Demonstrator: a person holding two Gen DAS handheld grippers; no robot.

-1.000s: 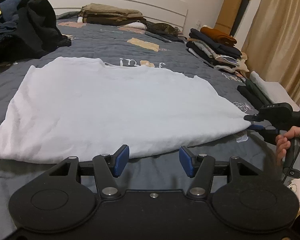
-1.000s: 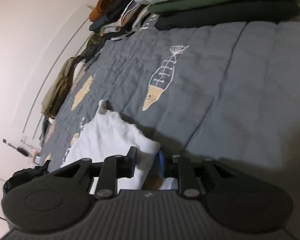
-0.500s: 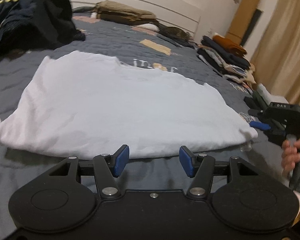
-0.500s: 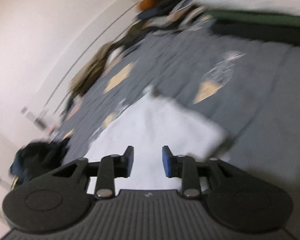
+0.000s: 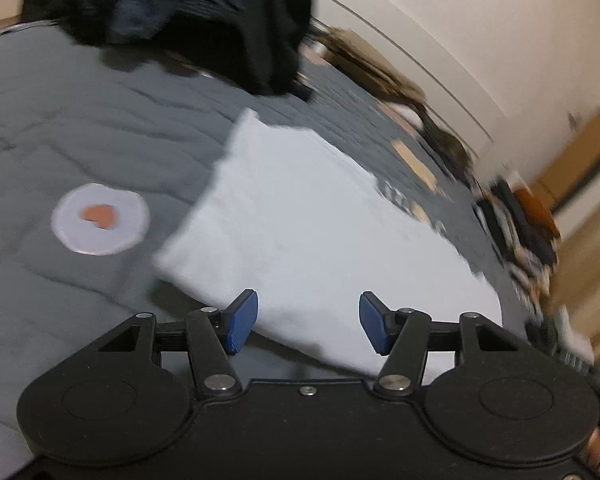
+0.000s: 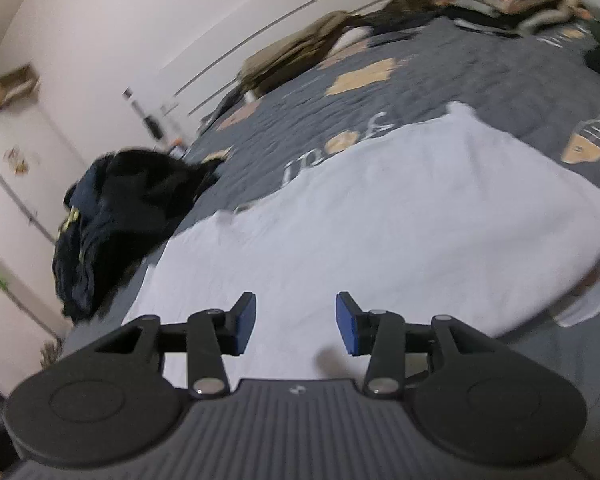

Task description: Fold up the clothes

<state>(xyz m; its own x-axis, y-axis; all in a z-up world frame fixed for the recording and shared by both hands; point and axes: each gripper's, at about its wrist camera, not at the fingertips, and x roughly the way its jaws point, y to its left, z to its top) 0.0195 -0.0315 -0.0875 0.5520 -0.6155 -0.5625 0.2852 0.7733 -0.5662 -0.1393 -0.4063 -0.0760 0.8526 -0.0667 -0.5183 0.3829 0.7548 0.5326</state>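
A white garment (image 5: 312, 236) lies flat, folded into a long band, on the grey bedspread (image 5: 60, 128). In the left wrist view my left gripper (image 5: 307, 322) hovers over the garment's near edge close to its left end, open, with nothing between its blue pads. In the right wrist view the same white garment (image 6: 380, 216) fills the middle. My right gripper (image 6: 295, 322) hangs above the garment's near part, its jaws opening and empty. Both views are tilted and blurred.
A heap of dark clothes (image 5: 204, 20) lies beyond the garment's left end, seen also as the dark heap (image 6: 116, 216) in the right wrist view. Folded stacks (image 5: 528, 216) line the far right edge of the bed. A white round patch (image 5: 100, 218) marks the bedspread at left. Brown clothes (image 6: 300, 52) lie by the headboard.
The right gripper let go of the garment's right corner, opened wider and swung back over the garment. The left gripper slid toward the garment's left end and rolled; its jaws kept their width.
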